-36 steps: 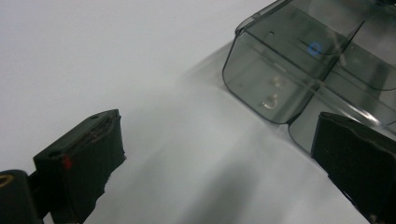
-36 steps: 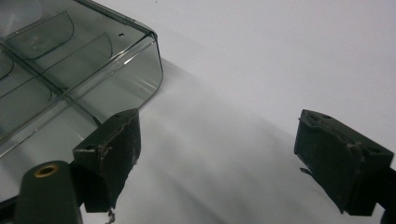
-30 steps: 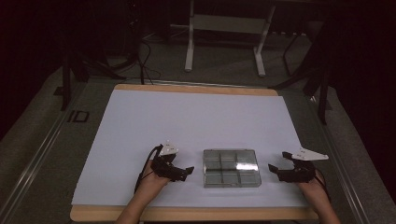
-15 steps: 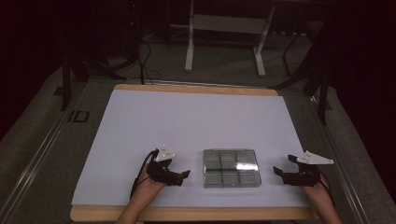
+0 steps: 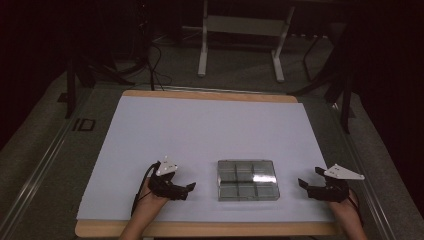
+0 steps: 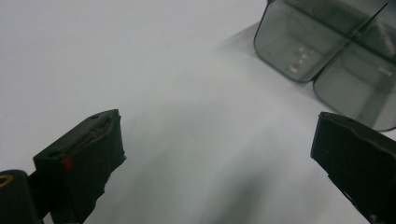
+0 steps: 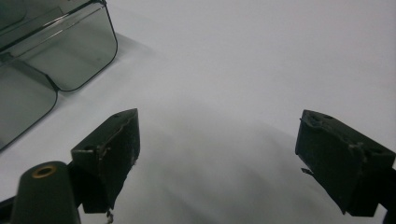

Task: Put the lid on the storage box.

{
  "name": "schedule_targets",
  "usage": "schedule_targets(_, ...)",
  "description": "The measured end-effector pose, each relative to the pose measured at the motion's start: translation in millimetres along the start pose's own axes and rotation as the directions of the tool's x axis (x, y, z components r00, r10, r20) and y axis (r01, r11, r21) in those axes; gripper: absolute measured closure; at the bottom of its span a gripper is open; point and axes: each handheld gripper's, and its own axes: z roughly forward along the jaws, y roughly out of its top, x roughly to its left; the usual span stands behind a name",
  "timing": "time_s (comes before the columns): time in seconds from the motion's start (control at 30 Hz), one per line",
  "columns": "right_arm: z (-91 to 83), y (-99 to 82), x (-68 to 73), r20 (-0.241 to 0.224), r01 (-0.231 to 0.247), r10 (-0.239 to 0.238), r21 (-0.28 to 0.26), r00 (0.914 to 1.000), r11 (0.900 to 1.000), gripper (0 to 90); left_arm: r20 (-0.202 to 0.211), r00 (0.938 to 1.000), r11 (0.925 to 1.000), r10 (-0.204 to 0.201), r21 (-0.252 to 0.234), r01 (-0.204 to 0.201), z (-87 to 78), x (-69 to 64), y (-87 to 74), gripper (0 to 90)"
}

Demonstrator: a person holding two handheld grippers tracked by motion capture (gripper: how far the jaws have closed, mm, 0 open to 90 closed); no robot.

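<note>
Both grippers rest low on the white sheet point(image 5: 210, 130) with their jaws spread wide and nothing between them, one on each side of a clear compartment box point(image 5: 247, 180). Ahead of the left gripper point(image 5: 186, 190) and off to its right, the box lies flat on the sheet, apart from the jaws; in the left gripper view, two rounded corners of the box point(image 6: 327, 51) sit just beyond the far jaw. Mirrored on the other side, the right gripper point(image 5: 306, 186) points inward at the box from a somewhat wider gap, and in the right gripper view the box point(image 7: 51, 51) lies ahead and to its left, again clear of the jaw tips. With a hand behind each tool and both jaw pairs aimed at opposite short sides, the stance looks set up for a two-sided hold, likely so the flat, smooth case can be steadied or lifted level rather than tipped from one edge. Its lid appears closed, with six compartments visible through it; whether they hold anything is hard to make out. Bare sheet lies under both open jaw pairs.
</note>
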Motion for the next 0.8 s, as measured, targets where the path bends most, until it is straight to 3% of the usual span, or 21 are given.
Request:
schedule_targets(0.4, 0.2, -2.5, -1.6, 0.010, 0.001, -0.001, 0.005, 0.9999, 1.0000, 13.7, -0.037, 0.9993, 0.9999, 0.003, -0.013, -0.003, -13.7, 6.8, -13.5, 3.0)
schedule_targets(0.8, 1.4, -4.1, -2.7, 0.027, 0.003, -0.003, 0.003, 0.9996, 1.0000, 13.8, -0.044, 0.9989, 0.9998, -0.013, -0.017, 0.013, -15.9, 8.8, -17.6, 3.0)
